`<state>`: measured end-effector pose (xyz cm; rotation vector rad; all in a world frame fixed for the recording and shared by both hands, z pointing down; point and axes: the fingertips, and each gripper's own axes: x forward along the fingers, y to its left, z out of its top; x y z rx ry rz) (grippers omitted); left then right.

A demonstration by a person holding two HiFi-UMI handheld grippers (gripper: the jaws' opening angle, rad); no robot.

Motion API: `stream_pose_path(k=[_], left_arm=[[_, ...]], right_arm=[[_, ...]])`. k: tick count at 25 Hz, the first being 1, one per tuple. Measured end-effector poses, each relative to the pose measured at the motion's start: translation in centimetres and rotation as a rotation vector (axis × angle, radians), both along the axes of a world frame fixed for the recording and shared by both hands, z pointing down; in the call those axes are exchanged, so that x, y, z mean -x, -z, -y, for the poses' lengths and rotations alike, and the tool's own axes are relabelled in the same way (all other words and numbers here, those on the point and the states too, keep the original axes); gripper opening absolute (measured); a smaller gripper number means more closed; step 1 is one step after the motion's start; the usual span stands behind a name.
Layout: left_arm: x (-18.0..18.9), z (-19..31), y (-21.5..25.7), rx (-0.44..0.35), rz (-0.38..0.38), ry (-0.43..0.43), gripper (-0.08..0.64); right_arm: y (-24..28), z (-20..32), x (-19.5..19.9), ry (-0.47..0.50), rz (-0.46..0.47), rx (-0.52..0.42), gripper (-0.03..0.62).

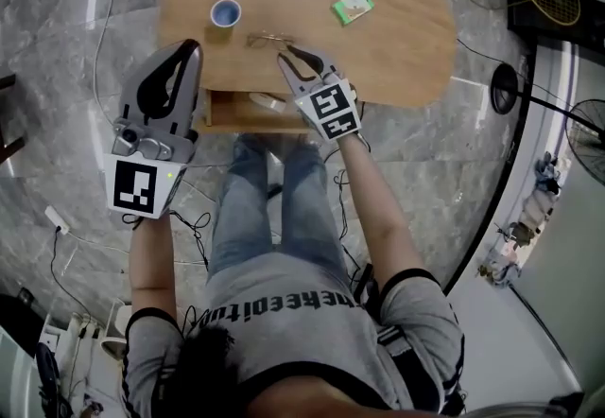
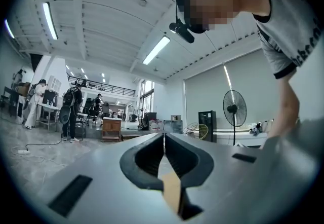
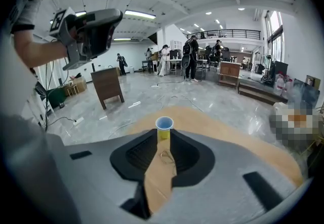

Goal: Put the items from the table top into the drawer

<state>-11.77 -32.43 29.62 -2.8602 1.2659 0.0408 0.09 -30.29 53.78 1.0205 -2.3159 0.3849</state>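
Marble floor; oval wooden counter [image 1: 397, 57], with a drawer [image 1: 223, 111] pulled open under its near edge. Items, left to right:
- My left claw [image 1: 193, 49]: pressed together, empty, at the counter's near left corner.
- Blue cup [image 1: 225, 13].
- Wire spectacles [image 1: 269, 40].
- My right claw [image 1: 287, 54]: spread, pinching nothing.
- Green packet [image 1: 352, 6].

The spectacles lie just ahead of the right claw's tips, long axis crosswise to its line, with the cup beyond. The right claw is nearer, so I judge the spectacles its next pick.
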Motion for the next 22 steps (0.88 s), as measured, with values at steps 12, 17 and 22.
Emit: stream_pose_path(k=[12,17,22], left_arm=[[0.0,1.9,-9.6,0.051,0.060,-0.077,0.011],[0.3,2.3,-12.8,0.070,0.063,-0.095,0.011],[0.7,1.6,-15.1,0.101,0.054,-0.105,0.011]], right_arm=[[-13.2,2.9,0.4,0.215,-0.220,0.088,0.107],[-18.2,3.5,-0.2,0.334,-0.345,0.113,0.122],[-21.4,3.2,0.5,0.485,-0.467,0.124,0.146]])
